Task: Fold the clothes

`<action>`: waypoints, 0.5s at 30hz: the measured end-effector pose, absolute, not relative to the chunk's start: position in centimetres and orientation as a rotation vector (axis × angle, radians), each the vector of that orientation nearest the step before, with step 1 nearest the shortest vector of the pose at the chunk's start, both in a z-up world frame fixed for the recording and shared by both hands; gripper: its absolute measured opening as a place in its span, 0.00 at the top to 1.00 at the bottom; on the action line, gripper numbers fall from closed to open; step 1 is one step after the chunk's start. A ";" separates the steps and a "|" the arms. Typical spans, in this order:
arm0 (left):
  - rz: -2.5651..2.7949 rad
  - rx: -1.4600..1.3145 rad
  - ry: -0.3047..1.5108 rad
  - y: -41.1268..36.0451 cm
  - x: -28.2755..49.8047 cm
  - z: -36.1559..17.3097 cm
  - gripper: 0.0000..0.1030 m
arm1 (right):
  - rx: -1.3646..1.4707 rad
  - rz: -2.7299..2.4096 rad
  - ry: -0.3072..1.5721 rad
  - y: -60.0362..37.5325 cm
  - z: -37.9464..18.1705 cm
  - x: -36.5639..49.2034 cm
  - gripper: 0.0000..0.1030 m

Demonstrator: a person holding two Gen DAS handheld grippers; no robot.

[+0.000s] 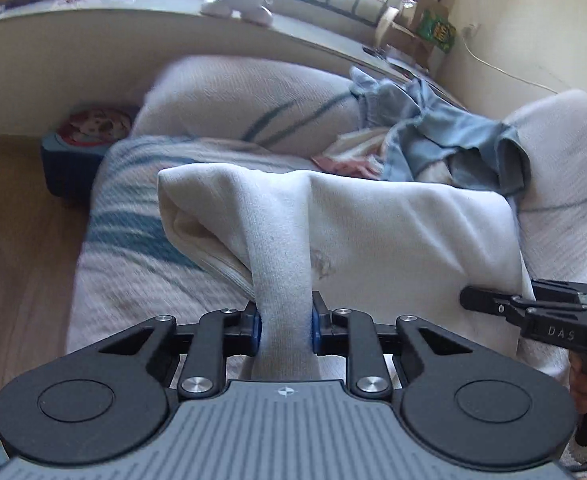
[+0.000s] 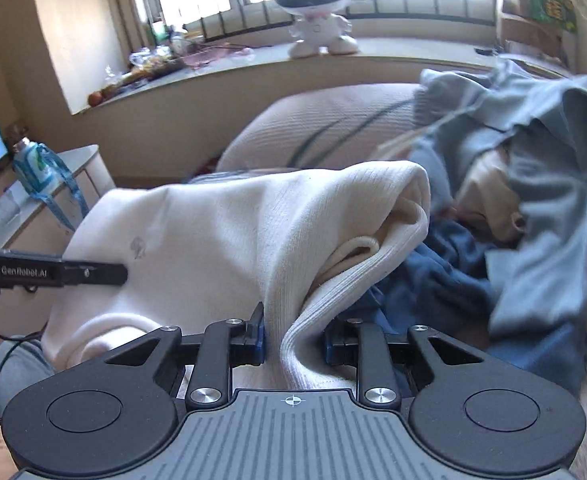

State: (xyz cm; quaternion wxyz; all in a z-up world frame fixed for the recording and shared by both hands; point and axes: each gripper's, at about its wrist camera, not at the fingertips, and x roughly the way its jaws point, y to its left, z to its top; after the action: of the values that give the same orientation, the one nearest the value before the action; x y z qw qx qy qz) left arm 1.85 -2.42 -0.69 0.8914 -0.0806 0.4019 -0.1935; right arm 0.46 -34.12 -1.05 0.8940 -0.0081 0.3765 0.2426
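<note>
A white knit garment (image 1: 373, 232) hangs folded and lifted above the bed. My left gripper (image 1: 285, 330) is shut on a bunched strip of its left edge, the blue pads pressed on the cloth. In the right wrist view the same white garment (image 2: 221, 232) drapes ahead, and my right gripper (image 2: 295, 340) is shut on its ribbed hem. The right gripper (image 1: 493, 306) shows at the right edge of the left wrist view, the left gripper (image 2: 93, 274) at the left of the right wrist view.
A pile of light blue clothes (image 1: 445, 140) (image 2: 533, 168) lies behind the garment, with darker blue cloth (image 2: 433, 280) below it. The bed has a white and teal striped blanket (image 1: 133, 240) and a pillow (image 1: 245, 100). A plush toy (image 2: 317, 20) stands on the window sill.
</note>
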 end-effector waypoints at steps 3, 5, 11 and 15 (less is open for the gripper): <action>-0.361 -0.175 0.859 -1.4 3.3 -1.0 0.80 | -0.036 0.541 0.781 -32.5 -1.6 1.8 0.75; -0.341 -0.176 0.873 -0.8 4.4 -1.3 0.80 | -0.055 0.557 0.781 -31.4 -2.0 2.9 0.75; -0.310 -0.161 0.847 0.0 11.3 -0.3 0.80 | -0.050 0.552 0.715 -28.6 -1.5 8.5 0.75; -0.313 -0.109 0.790 -0.4 18.5 2.1 0.80 | -0.012 0.523 0.649 -26.9 -0.3 13.8 0.76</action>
State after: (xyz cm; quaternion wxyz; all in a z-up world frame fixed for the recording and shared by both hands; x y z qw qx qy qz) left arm 18.52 -0.36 2.07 0.9097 -0.0529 0.3830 -0.1517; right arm 13.81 -26.90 -0.29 0.9144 -0.0059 0.3150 0.2542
